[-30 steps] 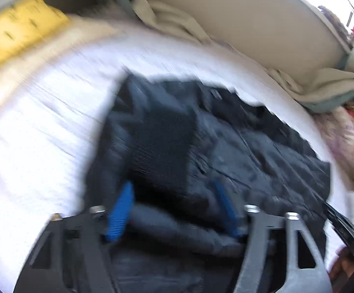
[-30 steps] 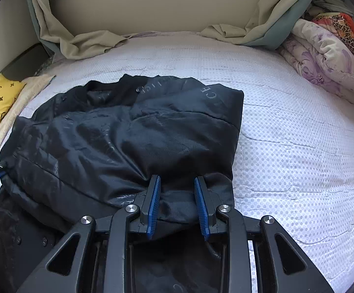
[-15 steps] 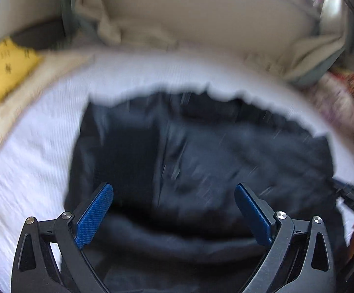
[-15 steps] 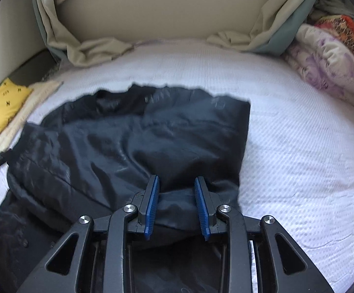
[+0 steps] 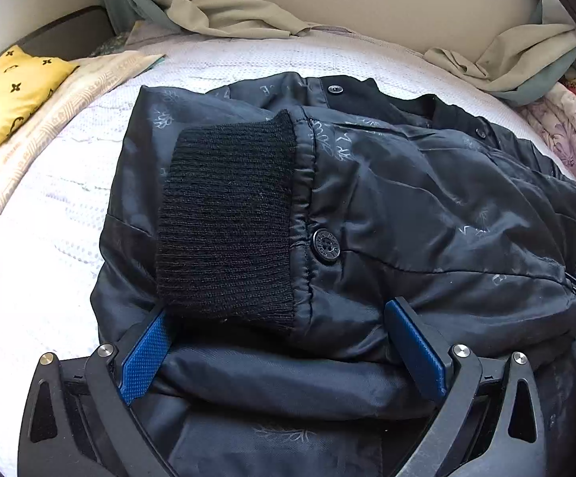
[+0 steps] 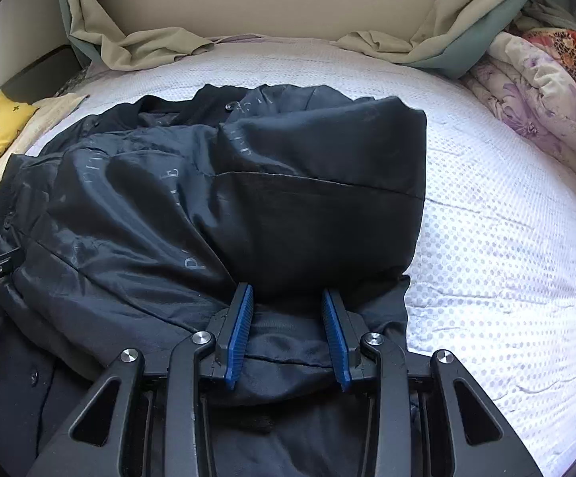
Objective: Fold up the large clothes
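On the white bedspread the dark jacket lies bunched and folded over, the left gripper spread wide around its knit cuff, the right gripper, just opening, loosely straddling a fold.

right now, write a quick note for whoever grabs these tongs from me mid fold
Left tongs: jaws wide open, just been opening, dark jacket fabric lying loose between them, no grip.
Right tongs: jaws just eased apart, a bunched jacket edge between the pads; whether they still pinch is unclear.
Jacket lies on the white bed cover, the bulk folded over itself, knit cuff on top.
Done: first fold laid down.
Left: probably free both tongs, flatten the bundle, fold once more.
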`<state>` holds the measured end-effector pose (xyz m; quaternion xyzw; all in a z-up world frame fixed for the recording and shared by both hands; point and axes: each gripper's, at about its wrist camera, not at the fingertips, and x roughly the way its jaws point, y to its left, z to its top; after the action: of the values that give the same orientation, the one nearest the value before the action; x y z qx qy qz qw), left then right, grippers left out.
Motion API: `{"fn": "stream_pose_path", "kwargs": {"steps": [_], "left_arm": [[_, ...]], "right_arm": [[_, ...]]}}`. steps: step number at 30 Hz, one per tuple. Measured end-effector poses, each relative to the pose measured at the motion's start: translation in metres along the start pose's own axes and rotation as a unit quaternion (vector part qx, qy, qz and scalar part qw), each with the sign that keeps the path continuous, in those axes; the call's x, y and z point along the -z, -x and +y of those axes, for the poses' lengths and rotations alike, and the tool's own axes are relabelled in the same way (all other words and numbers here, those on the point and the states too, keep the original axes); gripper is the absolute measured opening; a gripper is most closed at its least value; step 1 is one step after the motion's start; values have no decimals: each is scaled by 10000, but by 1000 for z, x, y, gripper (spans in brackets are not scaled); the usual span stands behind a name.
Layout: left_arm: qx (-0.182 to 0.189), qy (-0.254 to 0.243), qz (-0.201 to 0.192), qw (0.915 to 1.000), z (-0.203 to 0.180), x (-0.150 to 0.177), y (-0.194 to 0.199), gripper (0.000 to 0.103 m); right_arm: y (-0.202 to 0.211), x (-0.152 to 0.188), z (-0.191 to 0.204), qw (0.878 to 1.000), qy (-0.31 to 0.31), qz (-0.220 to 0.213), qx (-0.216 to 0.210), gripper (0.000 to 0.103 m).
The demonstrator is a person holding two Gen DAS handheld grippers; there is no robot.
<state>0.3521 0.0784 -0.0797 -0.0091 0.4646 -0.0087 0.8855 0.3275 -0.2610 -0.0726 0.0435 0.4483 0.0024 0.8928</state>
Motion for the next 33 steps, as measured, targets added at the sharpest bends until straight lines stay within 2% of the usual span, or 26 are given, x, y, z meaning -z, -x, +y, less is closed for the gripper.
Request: {"fn": "stream_pose_path", "kwargs": {"steps": [11, 14, 16, 18, 19, 24, 29, 33], "left_arm": [[-41, -7, -84, 10000, -1, 4, 0, 103], [-113, -65, -85, 9999, -3, 0, 13, 103], [-207, -72, -126, 9997, -4, -4, 25, 103], [-219, -22, -170, 9996, -3, -8, 35, 103], [-194, 20, -205, 9996, -1, -10, 41, 103], [-195, 150, -301, 9992, 6, -15, 56, 103], [-422, 410, -100, 9982, 22, -15, 50, 103], [-588, 565, 65, 9966, 36, -9, 48, 103]], "right_arm": [[-5, 9, -8, 9998, -131, -73, -147, 31], [0, 3, -17, 9984, -388, 26, -410, 32], [7, -4, -26, 9958, -623, 108, -657, 36], [21, -13, -37, 9910, -938, 148, -939, 49], [34, -18, -43, 9889, -1087, 50, -1010, 52], [76, -26, -52, 9925, -964, -412, -635, 54], [72, -15, -72, 9881, -1399, -69, -640, 54], [58, 2, -79, 9832, -1677, 407, -601, 54]]}}
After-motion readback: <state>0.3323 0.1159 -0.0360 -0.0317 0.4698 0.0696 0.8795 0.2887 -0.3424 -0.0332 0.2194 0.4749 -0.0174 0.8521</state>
